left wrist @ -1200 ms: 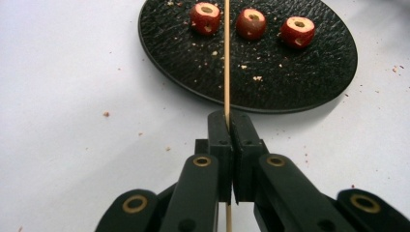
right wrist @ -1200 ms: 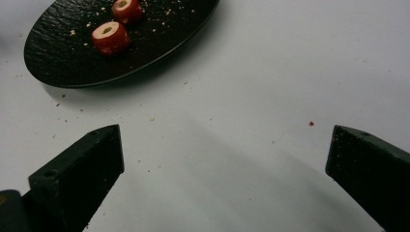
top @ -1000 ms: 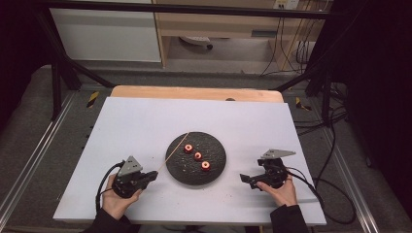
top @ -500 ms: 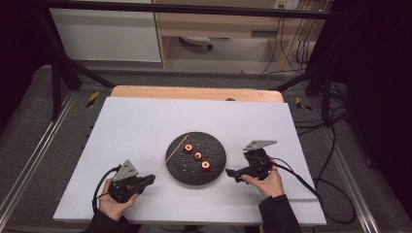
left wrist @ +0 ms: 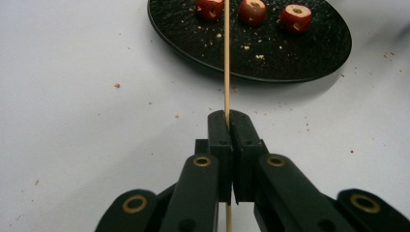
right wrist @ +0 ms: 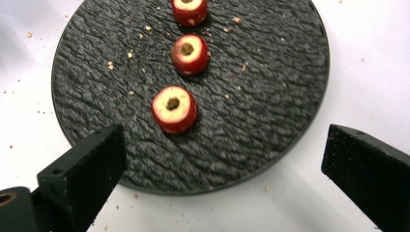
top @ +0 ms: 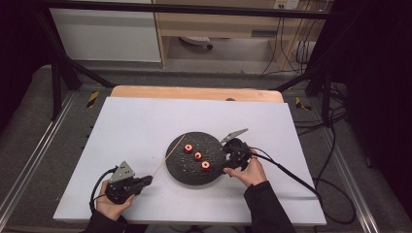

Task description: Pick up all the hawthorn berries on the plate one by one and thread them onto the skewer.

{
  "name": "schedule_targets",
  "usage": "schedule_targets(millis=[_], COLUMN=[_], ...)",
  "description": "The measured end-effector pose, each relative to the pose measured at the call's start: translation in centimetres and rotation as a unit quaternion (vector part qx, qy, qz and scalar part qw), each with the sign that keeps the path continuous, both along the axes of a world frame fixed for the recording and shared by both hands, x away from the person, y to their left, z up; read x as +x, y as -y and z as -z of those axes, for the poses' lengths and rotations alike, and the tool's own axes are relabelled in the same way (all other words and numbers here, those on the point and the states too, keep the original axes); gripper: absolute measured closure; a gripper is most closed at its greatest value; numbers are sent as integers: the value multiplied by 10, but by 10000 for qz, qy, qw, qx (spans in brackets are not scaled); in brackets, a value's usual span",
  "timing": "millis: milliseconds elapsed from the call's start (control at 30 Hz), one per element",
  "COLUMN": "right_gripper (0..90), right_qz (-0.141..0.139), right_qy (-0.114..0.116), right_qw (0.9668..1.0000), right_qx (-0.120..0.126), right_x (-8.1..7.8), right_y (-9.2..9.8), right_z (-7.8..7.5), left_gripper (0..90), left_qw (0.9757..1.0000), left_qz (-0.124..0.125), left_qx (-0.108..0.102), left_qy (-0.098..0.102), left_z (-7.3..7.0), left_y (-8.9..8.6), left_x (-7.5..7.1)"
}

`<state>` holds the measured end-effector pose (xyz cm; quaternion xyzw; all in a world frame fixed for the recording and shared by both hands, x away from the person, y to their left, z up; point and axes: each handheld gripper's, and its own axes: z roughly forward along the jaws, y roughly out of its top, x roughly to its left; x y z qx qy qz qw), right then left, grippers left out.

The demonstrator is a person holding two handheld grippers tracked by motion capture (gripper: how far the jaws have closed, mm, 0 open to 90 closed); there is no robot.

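Pinching a wooden skewer (left wrist: 226, 58), the left claw (left wrist: 228, 121) stays closed; the right claw (right wrist: 217, 164) gapes wide above the plate's (right wrist: 270, 96) nearest red fruit piece (right wrist: 174, 109).

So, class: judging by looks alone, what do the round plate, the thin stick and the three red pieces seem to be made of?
Plate: probably slate or slate-look stoneware; matt black with a rippled, rough face.
Stick: wood or bamboo; pale tan, thin, straight, clamped in the left tongs.
Red pieces: seemingly cored fruit; glossy red skin, cream flesh, dark centre hole, crumbs around.
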<state>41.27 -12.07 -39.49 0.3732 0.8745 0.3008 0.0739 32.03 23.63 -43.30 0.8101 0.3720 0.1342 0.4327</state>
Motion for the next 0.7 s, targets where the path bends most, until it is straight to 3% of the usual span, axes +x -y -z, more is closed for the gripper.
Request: schedule_targets(millis=[133, 267, 400, 433, 700], right_gripper=[54, 131, 177, 203, 309], right_qz=[-86, -315, -451, -521, -626], right_qy=[-39, -101, -321, -468, -754], right_qw=[10000, 9993, 9981, 9966, 9932], right_qx=[14, -149, -276, -425, -632], right_x=[2, 6, 9, 12, 21], right_y=[-7, -19, -26, -31, -45], right_z=[-3, -5, -4, -3, 2], left_gripper=[881, 881, 881, 881, 881], left_qw=[10000, 10000, 10000, 10000, 10000], left_qz=[-3, 4, -30, -28, 4], left_qx=[9, 25, 37, 43, 77], left_qy=[0, 23, -6, -8, -1], left_z=[0, 1, 2, 2, 2], left_y=[0, -1, -2, -2, 0], left_x=[0, 0, 1, 1, 1])
